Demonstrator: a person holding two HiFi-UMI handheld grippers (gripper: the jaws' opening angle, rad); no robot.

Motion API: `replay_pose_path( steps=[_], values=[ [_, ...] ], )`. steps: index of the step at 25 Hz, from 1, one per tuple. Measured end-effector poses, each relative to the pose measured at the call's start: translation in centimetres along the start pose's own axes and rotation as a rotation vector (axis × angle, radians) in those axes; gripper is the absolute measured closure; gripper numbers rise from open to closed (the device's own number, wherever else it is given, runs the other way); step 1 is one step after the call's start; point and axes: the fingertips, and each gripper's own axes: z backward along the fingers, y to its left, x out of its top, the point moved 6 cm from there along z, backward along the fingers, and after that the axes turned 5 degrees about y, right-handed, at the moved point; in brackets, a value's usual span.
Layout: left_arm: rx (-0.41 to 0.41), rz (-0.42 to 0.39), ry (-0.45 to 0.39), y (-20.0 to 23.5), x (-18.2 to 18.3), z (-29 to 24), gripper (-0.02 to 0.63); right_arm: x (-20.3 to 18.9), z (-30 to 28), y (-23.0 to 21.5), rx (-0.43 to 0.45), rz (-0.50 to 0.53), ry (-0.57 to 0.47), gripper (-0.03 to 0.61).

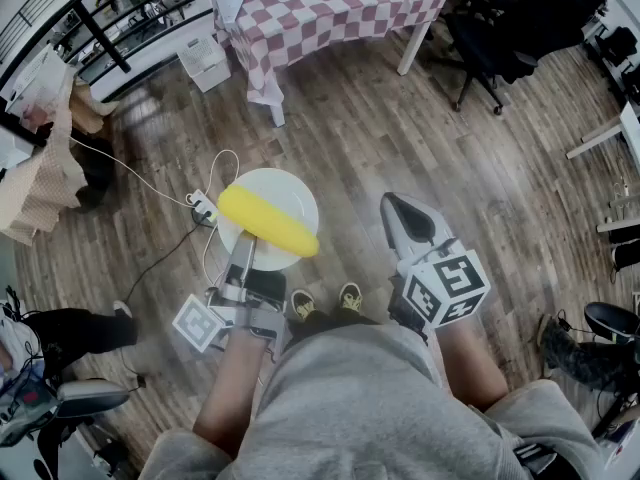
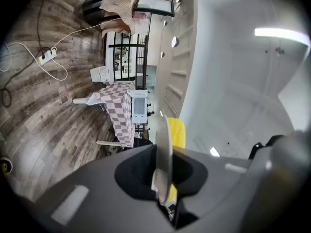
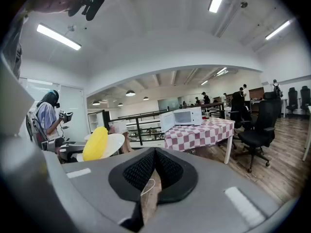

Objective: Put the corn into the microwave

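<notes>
Wood-plank floor (image 1: 400, 148) fills the head view, with a table (image 1: 330, 8) under a red-and-white checked cloth at the far end and black office chairs (image 1: 500, 38) off to its right. On that table, seen from the right gripper view, stands a white microwave (image 3: 187, 116) with its door swung open to the left. A white power strip (image 1: 203, 208) with its cable lies on the floor near the person's feet. The left tongs (image 1: 243, 253) are clamped on the near rim of a white plate (image 1: 285, 193), held out in the air in front of the person's body, well short of the table. In the left gripper view the rim stands edge-on between the two jaws, which press on it from either side. The corn (image 1: 268, 221), a bare yellow cob, lies across the plate, its right end reaching past the rim. The right tongs (image 1: 400, 208) hang beside the plate, apart from it, pointing toward the table. Their jaws are pressed together with nothing between them, as the right gripper view shows; that view also has the plate and corn off to its left.
</notes>
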Motion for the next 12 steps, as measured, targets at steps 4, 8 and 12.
replay_pose_path(
  steps=[4, 8, 12],
  values=[
    [0.015, 0.001, 0.011, 0.0, 0.0, 0.8, 0.583, -0.1, 0.4, 0.7, 0.000, -0.010, 0.004, 0.578],
    [0.022, -0.003, 0.018, 0.1, 0.5, 1.5, 0.583, -0.2, 0.3, 1.5, -0.004, -0.015, 0.007, 0.578],
    [0.012, 0.003, 0.024, -0.1, 1.0, 2.1, 0.583, -0.5, 0.4, 2.4, -0.020, -0.035, 0.005, 0.578]
  ],
)
